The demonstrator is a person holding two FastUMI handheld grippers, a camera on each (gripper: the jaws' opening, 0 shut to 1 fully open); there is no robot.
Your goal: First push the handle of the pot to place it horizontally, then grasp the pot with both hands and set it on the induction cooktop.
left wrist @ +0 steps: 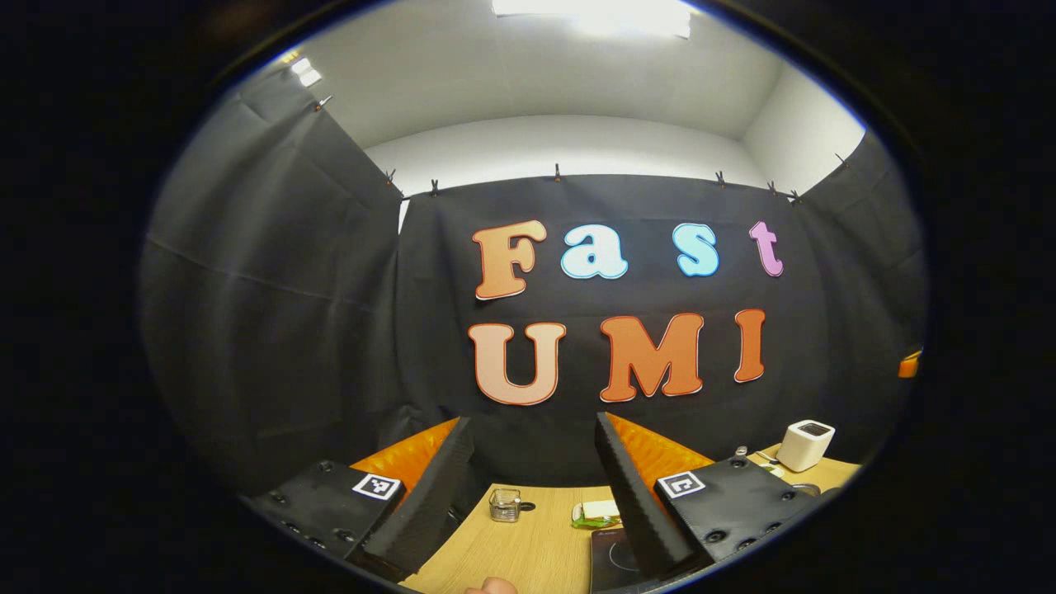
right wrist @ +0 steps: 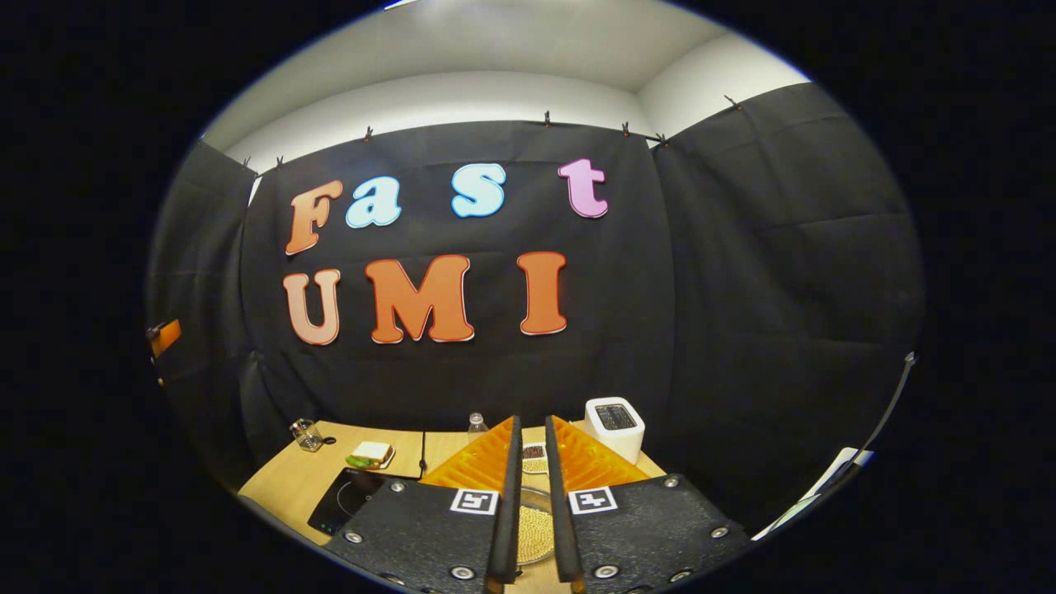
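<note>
Left tool [left wrist: 535, 429]: we see its fingers spread wide apart, nothing between them, held above the bench [left wrist: 528, 553] and looking at the back wall.
Right tool [right wrist: 528, 429]: fingers drawn almost together with a thin slit left between them; nothing clamped that we can make out.
Induction cooktop [left wrist: 615, 561]: in the left gripper view we get just a dark corner of it at the bottom edge, partly behind the left tool's right finger. In the right gripper view [right wrist: 346, 499] more of it shows: flat black slab with a faint ring mark, near the bench's left front, surface bare.
Pot: we can't pick it out with confidence. Through the right tool's slit we see a clear round vessel [right wrist: 535, 528] with pale small grains inside; whether that is the pot, we cannot tell.
Glass jar [left wrist: 504, 505]: small clear one, mid bench in the left gripper view, far left in the right gripper view.
Sandwich plate [right wrist: 370, 454]: sits just behind the cooktop.
Toaster [right wrist: 615, 427]: white, at the back right of the bench, slots up.
Bottle [right wrist: 476, 425]: clear, at the back edge, just left of the right tool's tips.
Fingertip [left wrist: 491, 586]: a bit of a person's finger at the bottom rim of the left gripper view.
</note>
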